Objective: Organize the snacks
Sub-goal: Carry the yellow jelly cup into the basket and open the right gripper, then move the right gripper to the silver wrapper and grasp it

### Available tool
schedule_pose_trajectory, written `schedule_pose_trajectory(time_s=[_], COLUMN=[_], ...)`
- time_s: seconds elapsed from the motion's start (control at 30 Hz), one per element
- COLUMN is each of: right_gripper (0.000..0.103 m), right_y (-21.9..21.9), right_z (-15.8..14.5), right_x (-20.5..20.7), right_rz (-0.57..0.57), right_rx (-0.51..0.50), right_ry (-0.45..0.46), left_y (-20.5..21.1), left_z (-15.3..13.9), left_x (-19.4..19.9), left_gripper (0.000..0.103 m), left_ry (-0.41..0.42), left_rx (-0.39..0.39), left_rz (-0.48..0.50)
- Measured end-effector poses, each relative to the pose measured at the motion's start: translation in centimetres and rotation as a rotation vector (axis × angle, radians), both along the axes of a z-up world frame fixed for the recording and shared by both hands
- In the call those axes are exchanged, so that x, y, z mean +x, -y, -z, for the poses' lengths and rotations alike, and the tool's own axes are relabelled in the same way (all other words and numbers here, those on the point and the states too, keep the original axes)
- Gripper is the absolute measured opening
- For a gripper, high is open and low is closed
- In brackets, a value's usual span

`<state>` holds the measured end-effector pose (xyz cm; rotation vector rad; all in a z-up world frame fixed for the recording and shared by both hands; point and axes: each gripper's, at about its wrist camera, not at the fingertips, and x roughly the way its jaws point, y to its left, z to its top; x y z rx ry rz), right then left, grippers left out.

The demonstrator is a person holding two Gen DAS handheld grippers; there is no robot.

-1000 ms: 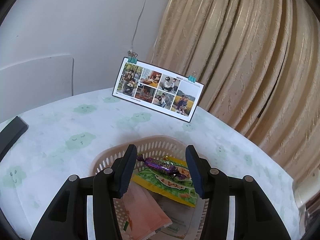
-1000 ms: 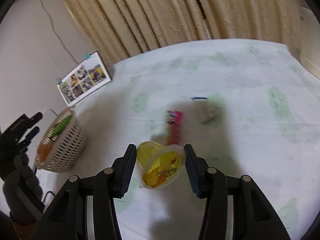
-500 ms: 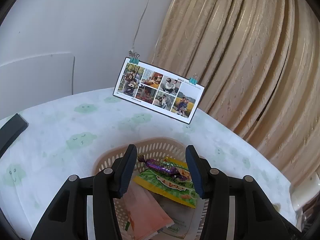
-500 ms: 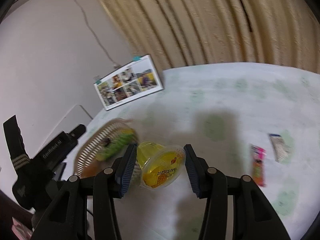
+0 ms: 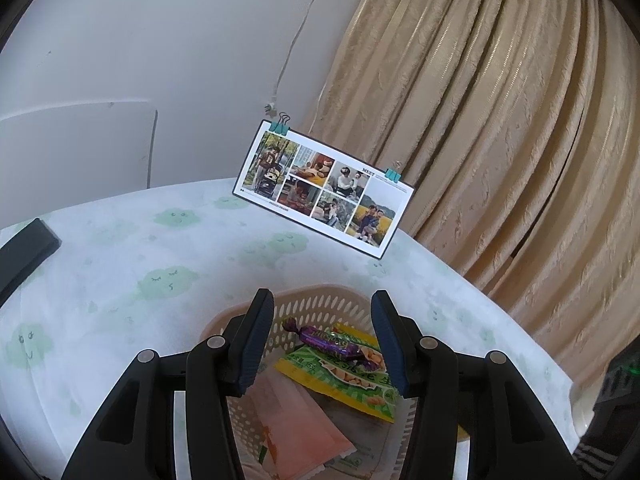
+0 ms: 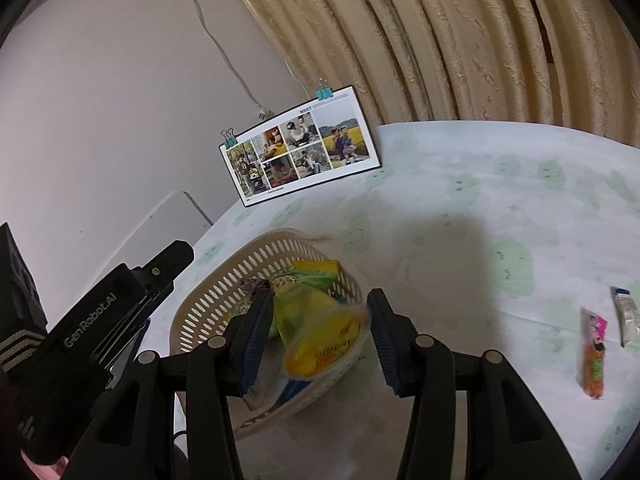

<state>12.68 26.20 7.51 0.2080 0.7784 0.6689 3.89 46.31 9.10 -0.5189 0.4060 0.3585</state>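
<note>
Right hand-held gripper sits over the basket, jaws spread wide. The yellow jelly cup is between them, blurred, tilted with its lid end nearest the camera. There are gaps on both sides, so it looks free of the fingers; can't tell if anything still touches it. The cup is above the basket's near rim.

Left hand-held gripper is wide open and empty, hovering over the same basket. Inside the basket: a pink packet at 6 o'clock, a green and yellow snack bag in the middle, and a purple-wrapped candy lying on top of the bag.

On the counter, well apart from the basket at 3 o'clock in the right view, lie an orange and pink snack stick and a small silver packet just beside it.

Farther back, at 12 o'clock, a photo card with two clips stands at the counter's far edge. A tan curtain hangs behind it.
</note>
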Motion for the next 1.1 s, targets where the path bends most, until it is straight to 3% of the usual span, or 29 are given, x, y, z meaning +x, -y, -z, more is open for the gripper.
schedule_pose_trajectory(time_s=[0.4,0.77,1.1], right_gripper=[0.057,0.057,0.057], right_y=[1.1,4.2,5.4], right_z=[0.3,-0.2,1.1], right_x=[0.5,-0.5,-0.4], right_rz=[0.036,0.089,0.147], right_rx=[0.060,0.150,0.093], right_ry=[-0.016,-0.004,-0.037], left_y=[-0.1,0.2,0.2], left_z=[0.1,0.1,0.0], left_x=[0.1,0.1,-0.1], left_gripper=[0.052,0.052,0.052], left_ry=[-0.001,-0.003,-0.001], left_rx=[-0.009,-0.008,-0.012], left_rz=[0.004,0.010,0.016])
